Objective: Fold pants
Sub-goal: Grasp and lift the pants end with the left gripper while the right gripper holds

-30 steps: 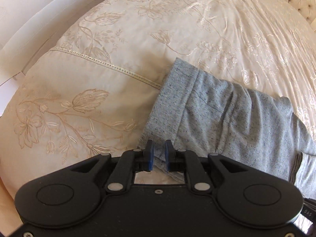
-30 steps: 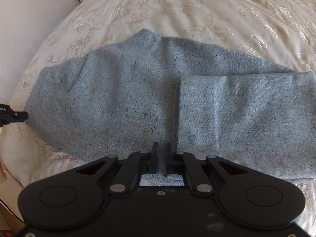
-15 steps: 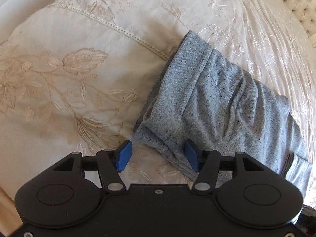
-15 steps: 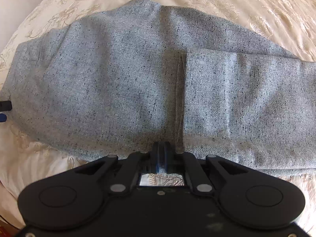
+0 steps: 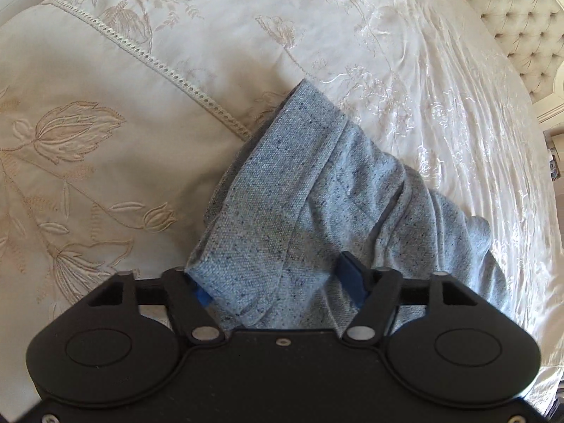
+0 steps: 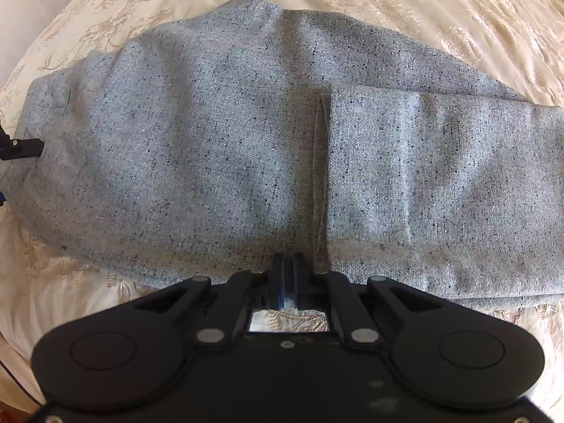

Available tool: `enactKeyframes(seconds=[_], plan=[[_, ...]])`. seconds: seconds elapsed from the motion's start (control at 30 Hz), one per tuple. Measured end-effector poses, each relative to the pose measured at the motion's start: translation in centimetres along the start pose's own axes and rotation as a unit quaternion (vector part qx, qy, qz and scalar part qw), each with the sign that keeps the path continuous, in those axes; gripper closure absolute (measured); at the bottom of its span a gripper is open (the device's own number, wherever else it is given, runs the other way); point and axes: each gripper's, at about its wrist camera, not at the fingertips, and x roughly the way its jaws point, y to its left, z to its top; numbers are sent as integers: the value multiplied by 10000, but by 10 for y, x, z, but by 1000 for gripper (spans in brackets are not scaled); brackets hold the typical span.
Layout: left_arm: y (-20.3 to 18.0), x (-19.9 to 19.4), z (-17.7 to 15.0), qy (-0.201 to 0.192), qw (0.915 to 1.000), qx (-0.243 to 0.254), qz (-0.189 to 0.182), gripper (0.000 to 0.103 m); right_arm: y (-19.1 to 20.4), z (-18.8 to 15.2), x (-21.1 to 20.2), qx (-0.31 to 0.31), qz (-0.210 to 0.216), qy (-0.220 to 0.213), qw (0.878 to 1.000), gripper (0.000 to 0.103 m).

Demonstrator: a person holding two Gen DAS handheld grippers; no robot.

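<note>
Grey speckled pants (image 6: 211, 141) lie across the bed, with one leg folded back over them (image 6: 440, 183). My right gripper (image 6: 289, 275) is shut on their near edge, beside the end of the folded leg. In the left wrist view the end of the pants (image 5: 317, 194) bunches up between the jaws of my left gripper (image 5: 275, 287). Those jaws are closing, one blue pad under the cloth's corner and the other against its right side; they still stand wide. A part of the left gripper (image 6: 21, 148) shows at the pants' left end in the right wrist view.
A cream embroidered bedspread (image 5: 105, 141) covers the bed under the pants. A tufted headboard (image 5: 521, 17) stands at the far right. The bed's edge curves away at the left, with a pale wall or floor (image 6: 14, 17) beyond it.
My left gripper opened wide, sank onto the pants' end and has narrowed around it. The right gripper came a little closer to the cloth, then held still, staying shut.
</note>
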Motion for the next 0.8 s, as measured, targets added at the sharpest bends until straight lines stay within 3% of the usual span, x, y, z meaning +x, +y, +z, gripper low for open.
enactKeyframes(seconds=[0.03,0.1,0.27,0.43,0.57,0.67,0.8], plan=[[-1,-2,1,3,10000,38,-27,62,-1,0,-2,32,24,-12,10000,96],[-7,-10,3,-98,9998,141,-51,67,-4,1,-13,117,129,-129,9998,96],[-38,-41,-3,-444,9938,1010,97,68,-11,20,-41,278,485,-670,9962,96],[-44,-56,-3,-545,9924,1098,75,68,-22,77,-22,464,329,-902,9943,96],[-50,-62,-8,-626,9898,1276,99,68,-31,102,4,749,194,-704,9945,97],[-54,-67,-10,-688,9885,1347,91,69,-34,94,14,834,210,-555,9947,97],[-63,-74,-12,-791,9862,1452,72,69,-27,51,9,773,397,-336,9956,97]])
